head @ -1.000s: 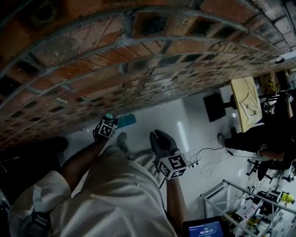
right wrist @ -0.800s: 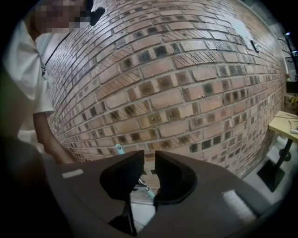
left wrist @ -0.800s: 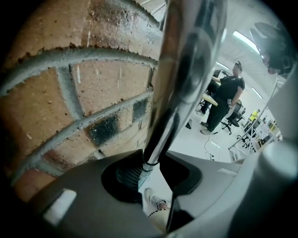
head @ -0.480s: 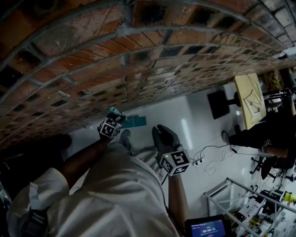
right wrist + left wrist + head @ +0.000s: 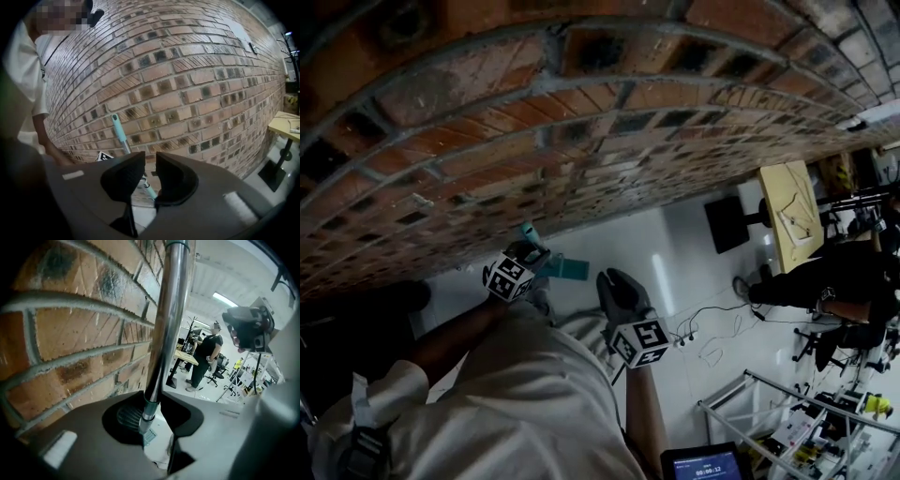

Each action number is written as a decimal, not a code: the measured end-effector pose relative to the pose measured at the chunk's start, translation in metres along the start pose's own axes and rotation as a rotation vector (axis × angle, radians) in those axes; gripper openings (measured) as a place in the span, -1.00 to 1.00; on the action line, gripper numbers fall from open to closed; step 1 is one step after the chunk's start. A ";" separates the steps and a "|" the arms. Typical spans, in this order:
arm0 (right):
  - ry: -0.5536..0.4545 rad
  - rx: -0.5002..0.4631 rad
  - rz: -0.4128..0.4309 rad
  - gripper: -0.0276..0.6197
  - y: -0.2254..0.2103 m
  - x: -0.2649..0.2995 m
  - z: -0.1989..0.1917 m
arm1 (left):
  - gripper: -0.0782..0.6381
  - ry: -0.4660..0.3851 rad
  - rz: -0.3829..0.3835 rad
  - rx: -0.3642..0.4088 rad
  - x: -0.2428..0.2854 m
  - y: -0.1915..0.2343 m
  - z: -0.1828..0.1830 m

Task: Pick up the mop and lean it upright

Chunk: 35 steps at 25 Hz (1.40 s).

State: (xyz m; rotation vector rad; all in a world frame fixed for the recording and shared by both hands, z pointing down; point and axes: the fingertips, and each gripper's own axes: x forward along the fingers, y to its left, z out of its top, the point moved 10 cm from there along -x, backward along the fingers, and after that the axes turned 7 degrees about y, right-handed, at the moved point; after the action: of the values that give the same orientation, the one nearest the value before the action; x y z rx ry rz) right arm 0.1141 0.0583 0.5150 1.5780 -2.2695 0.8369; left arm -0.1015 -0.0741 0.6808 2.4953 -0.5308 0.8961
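Leaning step: my left gripper (image 5: 143, 416) clamped on the mop handle (image 5: 164, 324) beside the brick wall (image 5: 70, 333), right gripper (image 5: 150, 165) closed, empty; next I'd settle it against the bricks, then release.

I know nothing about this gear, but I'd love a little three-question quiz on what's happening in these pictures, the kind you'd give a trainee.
1. True or false: the mop handle lies flat on the floor.
2. Multiple choice: what stands right beside the handle? A) a brick wall B) a window C) a bookshelf
3. Short answer: which one grips the handle, the left gripper or the right gripper?

Key
1. False: it is held up, rising alongside the wall.
2. A.
3. The left gripper. The right gripper's jaws are nearly together with nothing between them.
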 end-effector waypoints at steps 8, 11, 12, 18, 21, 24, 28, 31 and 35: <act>0.008 0.002 -0.013 -0.72 -0.009 -0.001 0.000 | -0.43 -0.058 -0.031 0.062 -0.020 -0.023 0.042; 0.010 -0.003 -0.018 -0.72 -0.011 0.000 0.001 | -0.42 -0.087 -0.039 0.065 -0.030 -0.032 0.069; 0.013 -0.009 -0.019 -0.72 -0.012 0.001 0.001 | -0.43 -0.103 -0.044 0.077 -0.035 -0.037 0.079; 0.078 -0.114 -0.023 -0.67 -0.016 0.011 0.000 | -0.43 -0.156 -0.065 0.155 -0.056 -0.064 0.126; 0.125 -0.190 -0.015 -0.58 -0.015 0.020 -0.002 | -0.43 -0.197 -0.081 0.171 -0.063 -0.071 0.143; 0.158 -0.259 0.004 -0.50 -0.010 0.031 -0.005 | -0.43 -0.227 -0.097 0.176 -0.073 -0.077 0.158; 0.171 -0.312 0.025 -0.34 -0.010 0.039 -0.005 | -0.43 -0.278 -0.109 0.185 -0.083 -0.085 0.180; 0.161 -0.343 0.025 -0.20 -0.012 0.042 0.002 | -0.43 -0.313 -0.130 0.189 -0.089 -0.094 0.195; 0.133 -0.374 0.050 -0.07 -0.002 0.055 0.011 | -0.43 -0.343 -0.144 0.196 -0.100 -0.099 0.206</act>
State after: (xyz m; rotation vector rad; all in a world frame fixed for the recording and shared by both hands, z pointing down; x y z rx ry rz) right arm 0.0968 0.0089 0.5346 1.2657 -2.2174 0.4742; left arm -0.0227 -0.0777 0.4441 2.8453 -0.3765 0.4867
